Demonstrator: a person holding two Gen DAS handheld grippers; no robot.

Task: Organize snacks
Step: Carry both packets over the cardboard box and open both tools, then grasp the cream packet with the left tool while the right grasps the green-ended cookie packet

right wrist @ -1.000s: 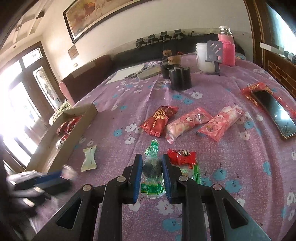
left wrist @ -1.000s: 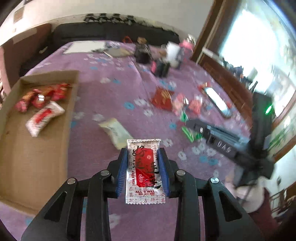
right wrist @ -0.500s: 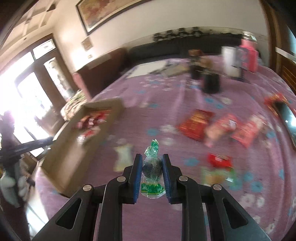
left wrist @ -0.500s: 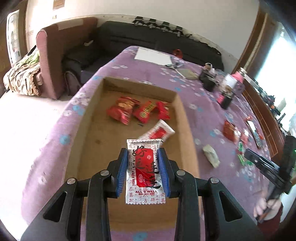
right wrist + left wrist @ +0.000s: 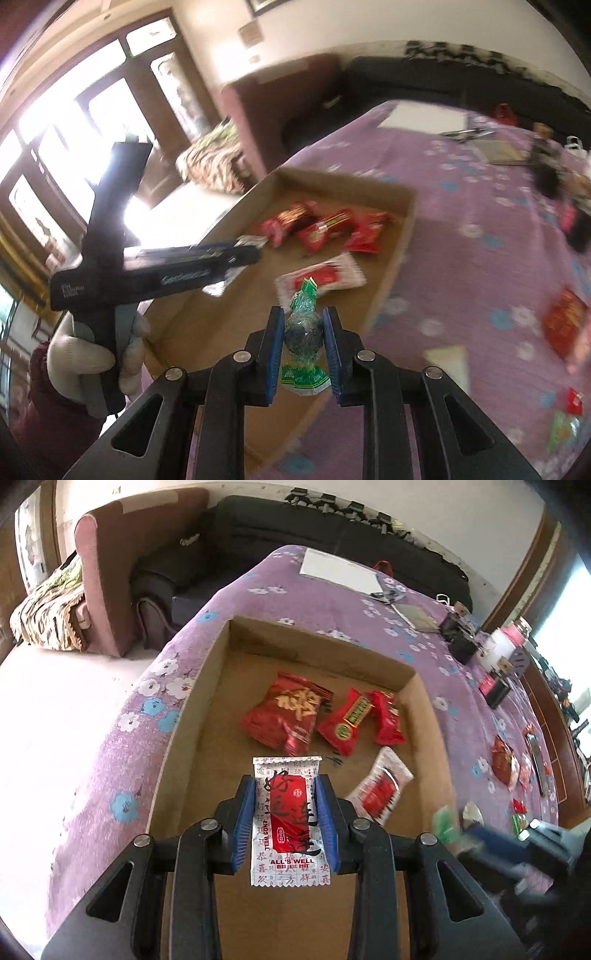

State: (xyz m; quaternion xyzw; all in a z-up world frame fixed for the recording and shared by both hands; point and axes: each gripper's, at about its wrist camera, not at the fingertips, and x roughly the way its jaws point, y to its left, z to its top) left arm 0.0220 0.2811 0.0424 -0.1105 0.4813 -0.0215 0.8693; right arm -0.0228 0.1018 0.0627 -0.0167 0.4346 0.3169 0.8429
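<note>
My left gripper (image 5: 287, 805) is shut on a white-and-red "ALL'S WELL" snack packet (image 5: 288, 819) and holds it above the near part of a shallow cardboard box (image 5: 207, 686). The box holds three red packets (image 5: 286, 714) and a white-and-red packet (image 5: 380, 794). My right gripper (image 5: 303, 332) is shut on a green-wrapped candy (image 5: 303, 334) above the box's (image 5: 400, 236) near right edge. The left gripper (image 5: 236, 254) shows in the right wrist view, over the box. The right gripper (image 5: 480, 840) appears blurred at the lower right of the left wrist view.
The box lies on a purple flowered cloth (image 5: 332, 602) near the table's left edge. More snacks (image 5: 504, 762) lie on the right of the table. Papers (image 5: 338, 570), dark containers (image 5: 460, 642) and a sofa (image 5: 332, 524) are beyond.
Both grippers have swung left from the loose snacks to the cardboard box, each still holding its snack. The left one now hangs lower over the box.
</note>
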